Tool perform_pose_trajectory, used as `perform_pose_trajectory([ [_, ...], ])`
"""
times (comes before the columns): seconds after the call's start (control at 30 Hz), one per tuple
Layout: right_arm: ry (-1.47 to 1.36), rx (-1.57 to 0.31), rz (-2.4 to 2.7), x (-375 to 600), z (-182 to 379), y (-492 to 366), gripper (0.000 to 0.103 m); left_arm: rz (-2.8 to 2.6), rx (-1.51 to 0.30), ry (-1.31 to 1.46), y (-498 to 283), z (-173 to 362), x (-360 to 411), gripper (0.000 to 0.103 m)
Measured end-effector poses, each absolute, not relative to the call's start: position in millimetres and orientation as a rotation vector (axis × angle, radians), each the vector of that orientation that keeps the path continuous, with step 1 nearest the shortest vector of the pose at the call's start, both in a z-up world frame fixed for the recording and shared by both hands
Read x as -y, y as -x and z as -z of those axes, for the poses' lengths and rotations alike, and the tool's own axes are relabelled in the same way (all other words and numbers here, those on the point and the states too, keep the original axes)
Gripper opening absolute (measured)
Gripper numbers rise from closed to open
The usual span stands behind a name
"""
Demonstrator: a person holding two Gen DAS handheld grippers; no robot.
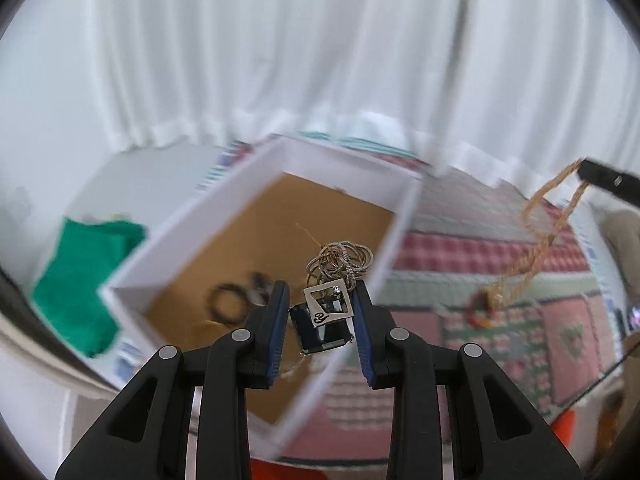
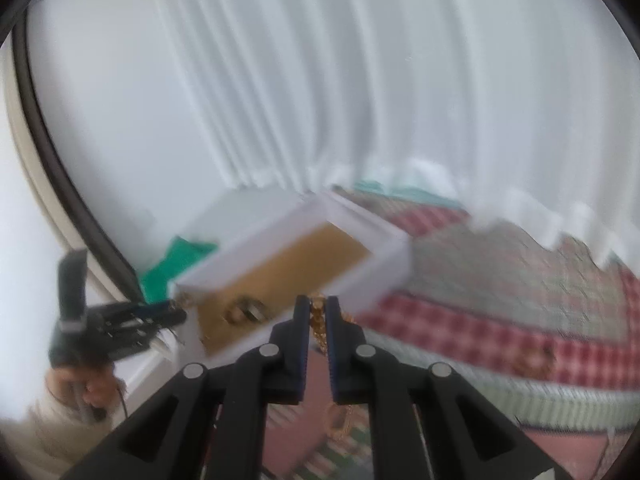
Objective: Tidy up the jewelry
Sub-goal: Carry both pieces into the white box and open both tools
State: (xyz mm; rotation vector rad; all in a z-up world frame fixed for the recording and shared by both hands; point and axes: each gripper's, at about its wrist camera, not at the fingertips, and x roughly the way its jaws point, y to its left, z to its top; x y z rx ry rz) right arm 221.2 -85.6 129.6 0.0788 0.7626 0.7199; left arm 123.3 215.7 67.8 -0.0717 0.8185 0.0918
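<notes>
Holding a dark square gem w/ a silver square pendant (image 1: 329, 307) between its blue pads, your left gripper (image 1: 322, 300) is clamped on that piece; a tangled thin chain (image 1: 340, 262) bunches just above the pendant, at the fingertips. Your right gripper (image 2: 318, 308) is pinched tight on a gold chain (image 2: 319, 322), which passes between the pads and hangs below them; a loop of it shows low between the fingers, blurred. In the left wrist view that same chain dangles in a long loop from the right gripper's tip at the far right edge, well apart from the left gripper.

Beyond both grippers sits a white box w/ a brown lining (image 1: 224, 216), open-topped, tilted in both views. Inside it lie dark rings (image 1: 228, 302), blurred, near the corner closest to your left gripper. Box rests on a patchwork quilt (image 1: 500, 256) in red check, green & pink. A green cloth (image 1: 84, 272) lies left of the box, on a white surface. White curtains (image 1: 320, 48) fill the background.

In the right wrist view your left gripper shows at the left edge, held in a hand (image 2: 86, 390) w/ a pale sleeve below it. Both views are motion-blurred, so fine detail on the quilt & in the box can't be told.
</notes>
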Motion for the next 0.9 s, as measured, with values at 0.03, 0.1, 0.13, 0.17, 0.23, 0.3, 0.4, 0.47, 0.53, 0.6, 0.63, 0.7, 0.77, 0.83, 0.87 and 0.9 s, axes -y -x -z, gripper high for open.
perform_pose_trajectory([
  [0.03, -0.082, -0.757, -0.739, 72.9, -134.0, -225.4, 0.008, -0.118, -0.813, 0.070, -124.1, -67.7, -224.5, 0.030],
  [0.1, -0.083, -0.742, -0.777, 41.6, -146.1, -235.3, 0.008, -0.161, -0.810, 0.072, -124.8, -64.9, -241.4, 0.030],
  [0.13, -0.081, -0.735, -0.790, 29.3, -149.2, -238.3, 0.008, -0.177, -0.813, 0.073, -125.8, -62.5, -248.1, 0.030],
  [0.17, -0.079, -0.730, -0.800, 19.1, -151.4, -241.6, 0.008, -0.190, -0.819, 0.075, -127.6, -58.8, -254.8, 0.030],
  [0.23, -0.075, -0.727, -0.823, -5.7, -157.1, -250.0, 0.008, -0.208, -0.829, 0.076, -130.6, -52.2, -263.6, 0.030],
  [0.3, -0.074, -0.728, -0.839, -24.5, -160.3, -257.1, 0.008, -0.220, -0.842, 0.077, -131.6, -44.3, -271.8, 0.030],
  [0.4, -0.063, -0.739, -0.855, -49.1, -158.8, -267.4, 0.008, -0.222, -0.859, 0.083, -131.4, -35.0, -278.3, 0.030],
  [0.47, -0.053, -0.759, -0.861, -63.2, -151.5, -273.6, 0.008, -0.220, -0.871, 0.090, -135.8, -27.8, -281.1, 0.030],
  [0.53, -0.043, -0.781, -0.861, -74.9, -143.8, -279.8, 0.008, -0.216, -0.882, 0.096, -139.3, -21.7, -282.3, 0.030],
  [0.6, -0.032, -0.799, -0.860, -82.4, -135.1, -284.8, 0.008, -0.210, -0.895, 0.105, -142.0, -16.4, -283.3, 0.030],
  [0.63, -0.027, -0.806, -0.859, -84.7, -130.4, -288.2, 0.008, -0.202, -0.907, 0.115, -144.5, -11.4, -283.5, 0.030],
  [0.7, -0.017, -0.820, -0.855, -91.5, -121.4, -294.9, 0.008, -0.189, -0.928, 0.131, -148.5, -3.8, -282.3, 0.030],
  [0.77, -0.009, -0.839, -0.847, -96.5, -110.8, -303.1, 0.008, -0.171, -0.955, 0.151, -153.7, 8.0, -280.3, 0.030],
  [0.83, 0.002, -0.867, -0.832, -103.2, -97.1, -312.2, 0.008, -0.162, -0.987, 0.163, -159.3, 22.3, -277.4, 0.030],
  [0.87, 0.014, -0.878, -0.825, -106.4, -88.7, -317.2, 0.008, -0.157, -1.003, 0.169, -162.8, 29.7, -276.3, 0.030],
  [0.9, 0.024, -0.885, -0.817, -109.0, -83.1, -321.4, 0.008, -0.154, -1.015, 0.174, -164.4, 34.1, -275.8, 0.030],
])
